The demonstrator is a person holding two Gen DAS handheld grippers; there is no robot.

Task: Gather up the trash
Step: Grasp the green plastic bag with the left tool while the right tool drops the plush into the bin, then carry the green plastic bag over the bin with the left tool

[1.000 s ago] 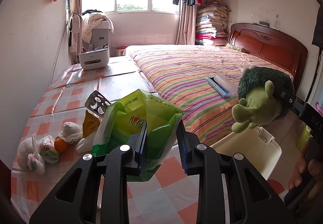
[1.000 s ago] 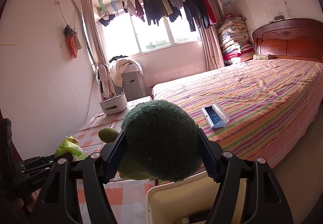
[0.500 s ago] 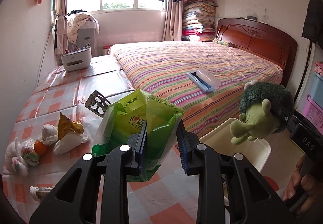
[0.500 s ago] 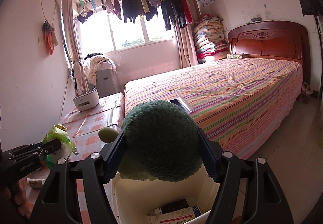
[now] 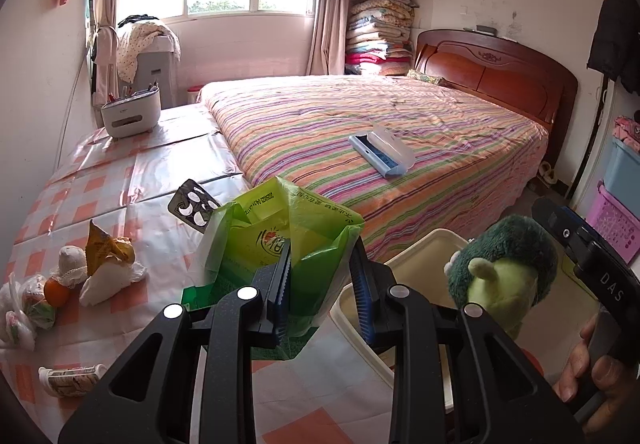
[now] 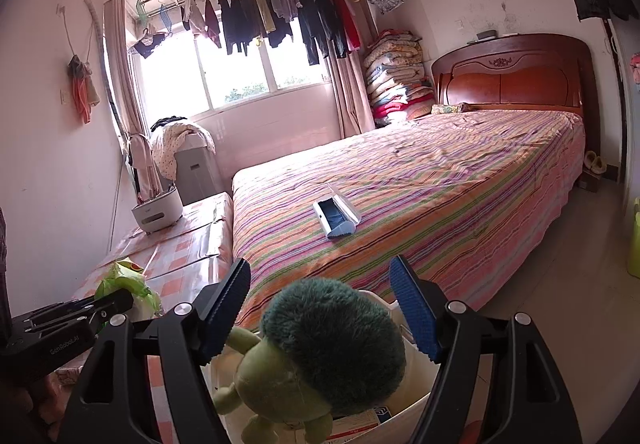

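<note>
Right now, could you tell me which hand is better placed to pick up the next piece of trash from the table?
Right. Its gripper has just been opening, its jaws clear of the plush toy dropping into the bin. The left gripper is shut on the green bag.

Not much readable here. The handle of the right gripper (image 5: 532,244) has "DAS" in light letters on its black body, cut off at the frame edge, so probably part of a longer word. In the right wrist view, the black body of the left gripper (image 6: 116,302) reads "GenRobot.AI" in small pale print. The green plastic bag (image 5: 280,240) carries a line of small dark digits and characters along its top edge, too tiny to make out, plus a red and white logo on its front. The white box (image 5: 130,115) at the far end of the table has a small mark, unreadable.
</note>
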